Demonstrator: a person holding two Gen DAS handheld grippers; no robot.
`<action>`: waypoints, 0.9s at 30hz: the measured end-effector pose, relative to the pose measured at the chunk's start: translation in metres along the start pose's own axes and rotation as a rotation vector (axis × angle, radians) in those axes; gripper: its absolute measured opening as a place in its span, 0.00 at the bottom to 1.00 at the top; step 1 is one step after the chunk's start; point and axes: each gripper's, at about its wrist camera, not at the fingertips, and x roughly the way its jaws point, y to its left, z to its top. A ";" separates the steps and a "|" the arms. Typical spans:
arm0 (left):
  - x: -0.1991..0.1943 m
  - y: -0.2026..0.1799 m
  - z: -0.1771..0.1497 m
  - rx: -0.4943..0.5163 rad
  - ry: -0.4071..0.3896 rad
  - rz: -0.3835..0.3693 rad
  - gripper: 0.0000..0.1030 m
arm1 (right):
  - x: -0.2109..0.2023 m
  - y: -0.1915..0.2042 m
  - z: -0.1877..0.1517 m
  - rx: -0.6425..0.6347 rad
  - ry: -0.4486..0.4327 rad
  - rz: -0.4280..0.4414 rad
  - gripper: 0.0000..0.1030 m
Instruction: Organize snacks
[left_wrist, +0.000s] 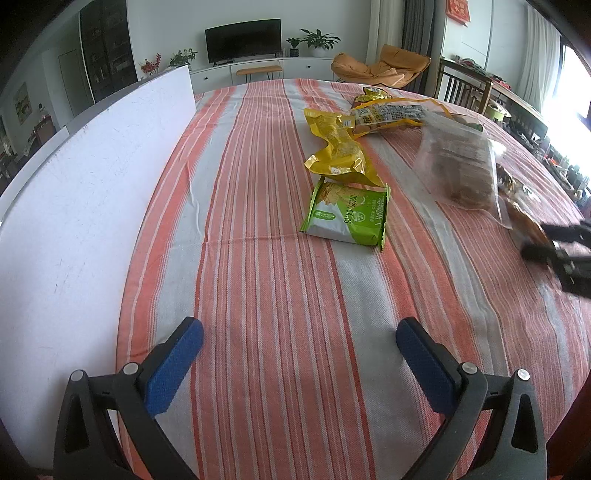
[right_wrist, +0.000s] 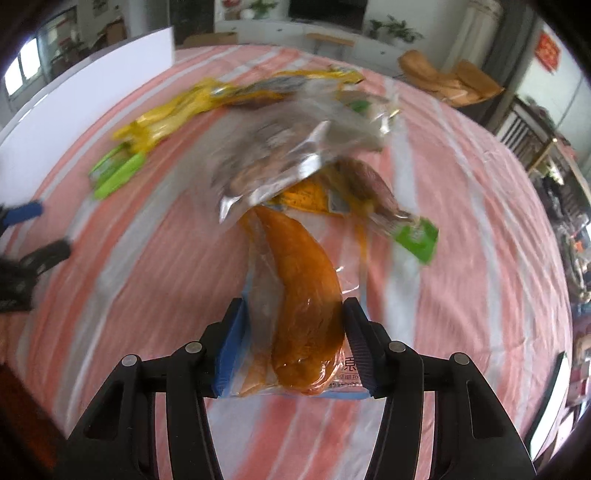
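Observation:
A clear packet with an orange-brown piece of meat (right_wrist: 303, 288) sits between the pads of my right gripper (right_wrist: 293, 314), which is shut on its near end. The right wrist view is blurred. Beyond the packet lie a clear bag of brown snacks (right_wrist: 288, 147) and a packet with a green tab (right_wrist: 413, 236). My left gripper (left_wrist: 299, 332) stands open over the striped cloth (left_wrist: 258, 280) with nothing between its blue pads. Ahead of it lie a green cracker packet (left_wrist: 347, 214), a yellow bag (left_wrist: 340, 147) and the clear bag (left_wrist: 458, 166). The right gripper (left_wrist: 554, 243) shows at the right edge.
A white board (left_wrist: 74, 221) stands upright along the left side of the table. More yellow and white snack packs (left_wrist: 388, 114) lie at the far end. Chairs (left_wrist: 461, 88) stand beyond the table's far right corner.

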 end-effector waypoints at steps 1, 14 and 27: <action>0.000 0.000 0.000 0.000 0.000 0.000 1.00 | 0.004 -0.004 0.005 0.011 -0.017 -0.007 0.55; 0.000 0.000 0.000 -0.001 0.000 0.000 1.00 | 0.018 -0.011 0.010 0.061 -0.149 -0.034 0.88; 0.002 0.003 0.006 0.010 0.048 -0.014 1.00 | 0.026 -0.030 0.008 0.158 -0.117 0.053 0.94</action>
